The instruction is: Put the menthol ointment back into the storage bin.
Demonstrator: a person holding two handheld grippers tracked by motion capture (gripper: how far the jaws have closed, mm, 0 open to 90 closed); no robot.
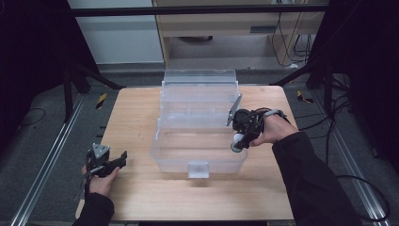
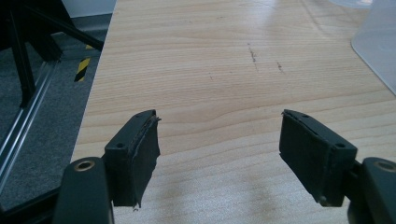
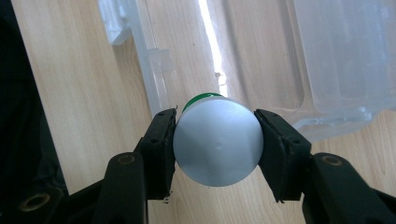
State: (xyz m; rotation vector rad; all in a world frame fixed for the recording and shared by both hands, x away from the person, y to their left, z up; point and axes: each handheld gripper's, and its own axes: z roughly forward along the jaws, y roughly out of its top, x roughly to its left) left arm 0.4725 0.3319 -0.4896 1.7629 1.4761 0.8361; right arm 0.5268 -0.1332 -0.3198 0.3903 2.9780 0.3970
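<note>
A clear plastic box (image 1: 200, 117) with its lid tilted up at the back stands in the middle of the wooden table (image 1: 136, 117). My right gripper (image 1: 239, 141) hangs over the box's front right corner, pointing down, shut on a small white bottle (image 3: 217, 142) with a green cap end (image 3: 201, 98). In the right gripper view the bottle's round base faces the camera, above the box's rim (image 3: 149, 79). My left gripper (image 1: 123, 159) rests low over the table's front left, open, with nothing between its pads (image 2: 142, 154).
A latch tab (image 1: 197, 169) sticks out from the box's front wall. The table's left edge drops to a grey floor with metal rails (image 2: 28, 126) and a black frame leg. One corner of the box (image 2: 376, 51) appears at the upper right of the left gripper view.
</note>
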